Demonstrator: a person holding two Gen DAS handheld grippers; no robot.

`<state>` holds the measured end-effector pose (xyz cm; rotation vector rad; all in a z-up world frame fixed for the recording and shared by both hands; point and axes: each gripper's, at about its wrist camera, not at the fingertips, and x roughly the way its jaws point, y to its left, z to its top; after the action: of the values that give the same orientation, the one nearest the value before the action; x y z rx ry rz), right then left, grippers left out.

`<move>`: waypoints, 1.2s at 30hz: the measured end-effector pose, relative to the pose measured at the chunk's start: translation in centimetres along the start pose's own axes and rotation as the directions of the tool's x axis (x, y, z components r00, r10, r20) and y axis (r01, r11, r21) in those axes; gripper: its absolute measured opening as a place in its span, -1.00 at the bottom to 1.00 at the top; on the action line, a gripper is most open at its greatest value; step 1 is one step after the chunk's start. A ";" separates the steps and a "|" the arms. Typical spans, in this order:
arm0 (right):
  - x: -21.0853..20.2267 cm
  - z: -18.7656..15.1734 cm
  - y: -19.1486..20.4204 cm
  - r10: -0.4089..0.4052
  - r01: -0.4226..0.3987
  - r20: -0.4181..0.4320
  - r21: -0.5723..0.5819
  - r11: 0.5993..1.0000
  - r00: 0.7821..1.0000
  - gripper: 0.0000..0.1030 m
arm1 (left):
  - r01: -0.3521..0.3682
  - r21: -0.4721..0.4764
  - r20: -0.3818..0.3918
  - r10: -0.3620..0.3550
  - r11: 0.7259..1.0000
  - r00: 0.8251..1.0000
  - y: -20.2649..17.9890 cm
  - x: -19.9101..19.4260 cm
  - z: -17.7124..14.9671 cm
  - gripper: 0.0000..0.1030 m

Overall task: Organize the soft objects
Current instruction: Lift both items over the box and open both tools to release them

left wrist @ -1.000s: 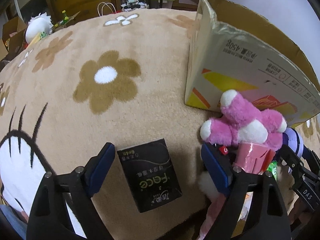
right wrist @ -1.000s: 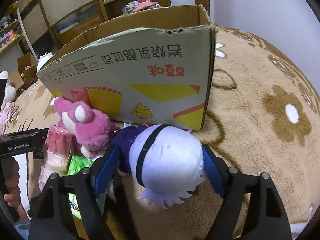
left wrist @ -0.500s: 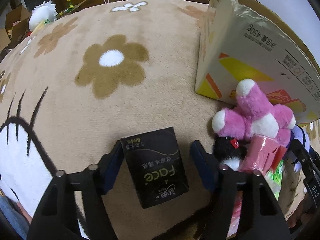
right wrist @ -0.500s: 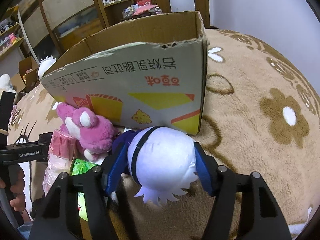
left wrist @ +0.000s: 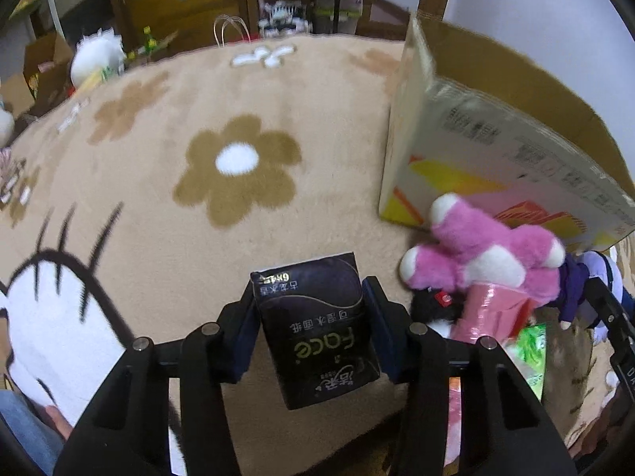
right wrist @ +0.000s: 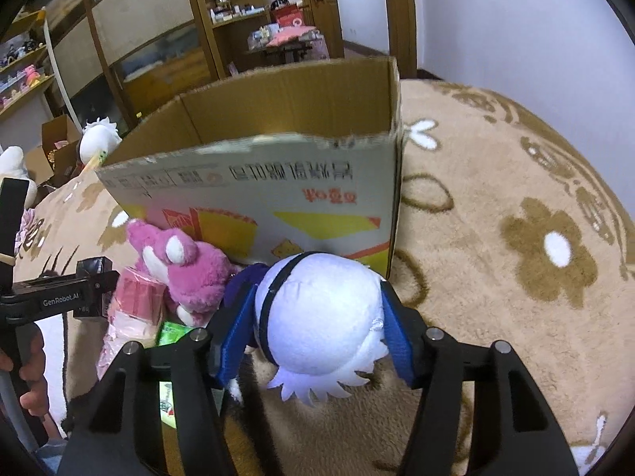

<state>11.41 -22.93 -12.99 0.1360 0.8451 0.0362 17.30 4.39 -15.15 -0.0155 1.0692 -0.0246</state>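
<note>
Tissue pack [left wrist: 317, 329] now pinched by left gripper [left wrist: 309, 329] fingers (just closed), white plush [right wrist: 321, 317] squeezed in right gripper [right wrist: 317, 333].

Both my cams sit just behind their fingers [left wrist: 246, 317], angled steeply down and close to the carpet [left wrist: 166, 182]. Left one faces the cardboard box [left wrist: 496, 150] from its corner, right one square-on; both share the pink plush [right wrist: 186, 273].
</note>
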 end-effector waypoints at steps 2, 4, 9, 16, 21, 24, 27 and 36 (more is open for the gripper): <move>-1.1 0.3 0.1 -0.003 0.003 0.028 0.002 1.000 1.000 0.24 | -0.010 0.000 0.037 0.010 1.000 0.999 0.0 -1.2 0.2 -0.07; -2.3 0.7 0.1 0.005 -0.005 0.060 0.012 1.000 0.998 0.24 | -0.020 -0.004 0.080 0.021 1.000 0.997 -0.1 -2.6 0.5 -0.07; -5.6 1.7 0.9 0.012 -0.013 0.144 0.009 1.000 0.989 0.24 | -0.018 0.003 0.185 0.017 1.000 0.983 -0.3 -5.9 1.8 -0.07; -9.2 3.0 1.5 0.010 -0.018 0.254 0.029 0.999 0.967 0.24 | 0.022 0.068 0.324 -0.043 0.997 0.945 -1.8 -9.5 4.0 -0.07; -10.2 4.1 2.1 0.008 -0.012 0.310 0.013 1.000 0.951 0.24 | 0.024 0.119 0.390 -0.069 0.993 0.918 -3.4 -11.0 5.7 -0.07; -10.0 4.9 2.4 0.009 -0.011 0.324 0.002 1.000 0.946 0.24 | 0.010 0.150 0.407 -0.071 0.989 0.911 -4.4 -11.0 6.3 -0.07; -9.6 5.4 2.4 -0.002 0.004 0.331 -0.006 1.000 0.944 0.24 | -0.002 0.175 0.411 -0.071 0.985 0.909 -5.4 -10.7 6.7 -0.07; -7.5 7.5 1.8 -0.027 0.028 0.344 0.001 1.000 0.939 0.25 | 0.001 0.197 0.427 -0.087 0.980 0.900 -6.9 -9.5 8.1 -0.06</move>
<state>12.05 -22.59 -2.24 0.1218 0.4965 -0.0124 19.74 -2.24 -2.78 0.1251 0.6140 -0.1597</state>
